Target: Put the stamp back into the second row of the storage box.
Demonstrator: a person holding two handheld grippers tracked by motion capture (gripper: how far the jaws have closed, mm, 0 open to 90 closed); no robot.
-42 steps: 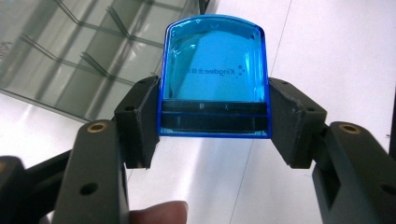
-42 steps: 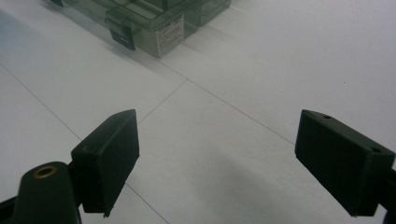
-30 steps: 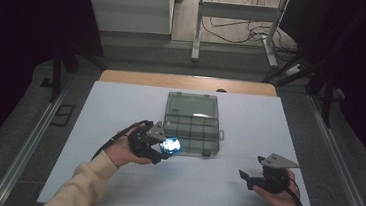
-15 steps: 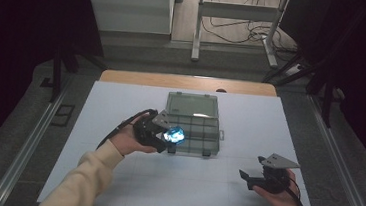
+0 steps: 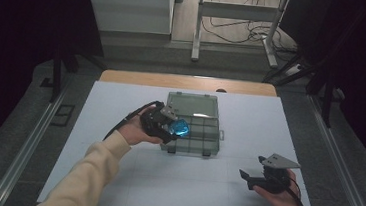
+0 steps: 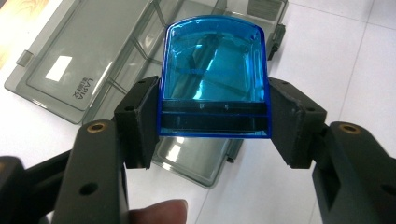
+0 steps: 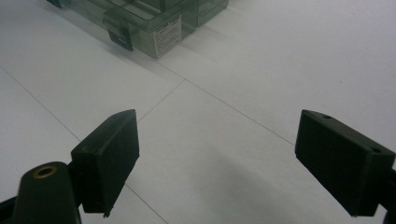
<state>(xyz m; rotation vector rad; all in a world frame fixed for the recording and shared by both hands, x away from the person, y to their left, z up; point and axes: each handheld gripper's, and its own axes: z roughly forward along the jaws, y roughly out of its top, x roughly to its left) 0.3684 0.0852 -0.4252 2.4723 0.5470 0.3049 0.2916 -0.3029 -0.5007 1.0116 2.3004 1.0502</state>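
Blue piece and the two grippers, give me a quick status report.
Left gripper shut on blue clear piece, held over open grey organizer box. Right gripper open, empty, low over white table. Nothing blocking the box.

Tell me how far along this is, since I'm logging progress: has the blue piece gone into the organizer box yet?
Done: the grey organizer box lies open, lid flat behind it. In hand: the left gripper is clamped on the blue clear piece, held over the box's compartments, not yet set down. Left: lowering it into a compartment and releasing. The right gripper rests open over the white table, holding nothing.
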